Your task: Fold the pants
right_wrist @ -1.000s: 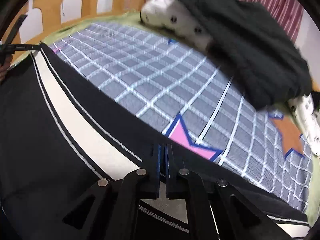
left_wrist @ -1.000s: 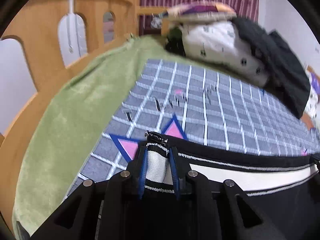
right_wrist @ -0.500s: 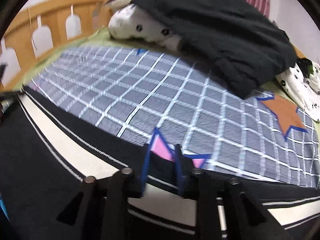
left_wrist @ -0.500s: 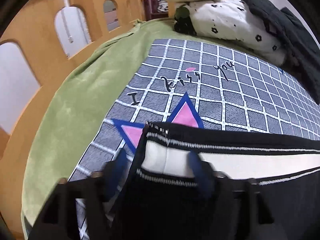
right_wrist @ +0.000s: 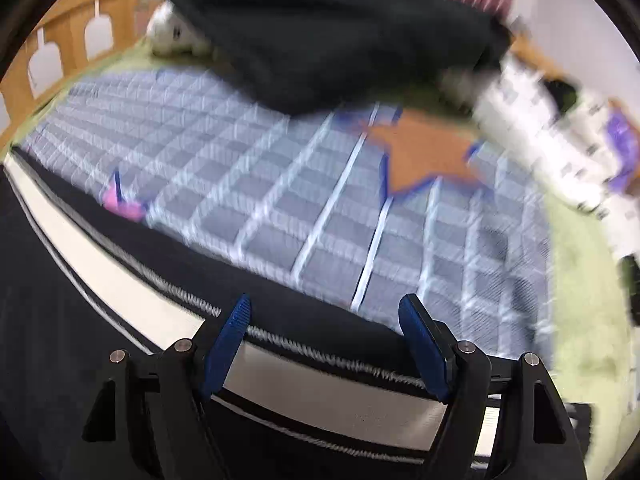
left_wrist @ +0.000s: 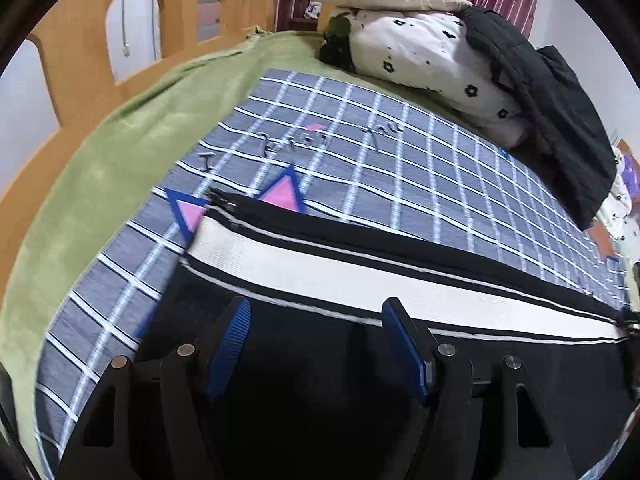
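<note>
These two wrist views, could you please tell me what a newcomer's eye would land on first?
The black pants with their broad white side stripe fill the foreground, spread on a grey checked blanket. An orange star on that blanket stands out in the right view. At the far end, a dark garment drapes over flower-print bedding.

Right wrist view smeared throughout: checked blanket [right_wrist: 280,200], orange star [right_wrist: 424,152], dark garment [right_wrist: 320,28] indistinct. Black pants [left_wrist: 360,380] cut off at lower edge. Blanket lettering [left_wrist: 296,144] only partly legible.
</note>
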Motion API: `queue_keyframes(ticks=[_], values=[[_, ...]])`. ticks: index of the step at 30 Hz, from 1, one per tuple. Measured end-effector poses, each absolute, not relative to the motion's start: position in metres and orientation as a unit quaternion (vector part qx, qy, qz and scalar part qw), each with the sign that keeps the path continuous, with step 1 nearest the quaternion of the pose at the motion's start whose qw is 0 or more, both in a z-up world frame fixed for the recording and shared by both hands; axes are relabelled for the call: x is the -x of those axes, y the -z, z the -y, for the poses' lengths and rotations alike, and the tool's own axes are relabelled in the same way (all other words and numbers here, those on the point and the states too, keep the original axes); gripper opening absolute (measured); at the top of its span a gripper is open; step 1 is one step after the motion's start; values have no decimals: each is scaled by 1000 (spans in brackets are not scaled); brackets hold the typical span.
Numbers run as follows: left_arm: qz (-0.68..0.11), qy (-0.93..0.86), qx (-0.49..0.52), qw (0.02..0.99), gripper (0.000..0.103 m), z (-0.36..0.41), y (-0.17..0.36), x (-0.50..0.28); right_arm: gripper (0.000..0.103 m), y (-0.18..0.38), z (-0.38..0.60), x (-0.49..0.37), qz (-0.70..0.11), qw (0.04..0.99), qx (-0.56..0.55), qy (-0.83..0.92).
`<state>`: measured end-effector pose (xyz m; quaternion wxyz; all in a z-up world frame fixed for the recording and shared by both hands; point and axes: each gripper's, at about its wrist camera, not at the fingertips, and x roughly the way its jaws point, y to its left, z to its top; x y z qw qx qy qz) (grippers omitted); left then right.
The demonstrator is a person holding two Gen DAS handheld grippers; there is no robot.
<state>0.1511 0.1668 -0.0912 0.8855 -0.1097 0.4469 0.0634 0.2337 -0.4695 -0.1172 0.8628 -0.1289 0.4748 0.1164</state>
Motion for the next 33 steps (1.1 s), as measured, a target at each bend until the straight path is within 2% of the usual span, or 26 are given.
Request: queue_keyframes(ticks=[2, 3, 4, 6, 10, 17, 20, 21, 23, 25, 27, 29, 30, 33], values=[[-442, -66, 103, 889, 66, -158, 87, -150, 66, 123, 472, -232, -463, 868, 129, -124], [-440, -66, 101, 890, 66, -155, 85, -151, 33, 121, 470, -227, -451, 872, 138, -135], [-437, -66, 101, 891, 66, -151, 83, -153, 11, 120, 468, -224, -444, 873, 145, -140], [-435, -65, 106, 892, 66, -146, 81, -157, 6, 119, 465, -221, -440, 869, 165, -151], [-431, -56, 99, 895, 66, -126, 79, -164, 5, 109, 474, -220, -403, 893, 132, -150], [-445, -34, 98, 889, 66, -91, 93, -163, 5, 126, 475, -233, -414, 892, 124, -130], [-457, -21, 94, 884, 66, -80, 95, -156, 10, 112, 478, -229, -410, 899, 117, -103], [-453, -18, 89, 887, 66, -78, 92, -150, 11, 102, 482, -222, -396, 907, 116, -87], [-437, -22, 82, 895, 66, -77, 86, -136, 17, 79, 501, -201, -353, 929, 95, -60], [-434, -26, 79, 897, 66, -77, 84, -124, 33, 65, 527, -181, -334, 939, 78, -10], [-437, -23, 89, 895, 66, -79, 85, -118, 33, 76, 552, -178, -371, 925, 74, 26], [-445, -21, 101, 890, 66, -80, 86, -112, 18, 109, 577, -189, -446, 885, 103, 83], [-445, -19, 108, 889, 66, -81, 85, -108, 17, 115, 583, -185, -455, 882, 98, 77], [-433, -9, 119, 893, 66, -83, 75, -87, 18, 83, 576, -162, -420, 899, 62, 105]])
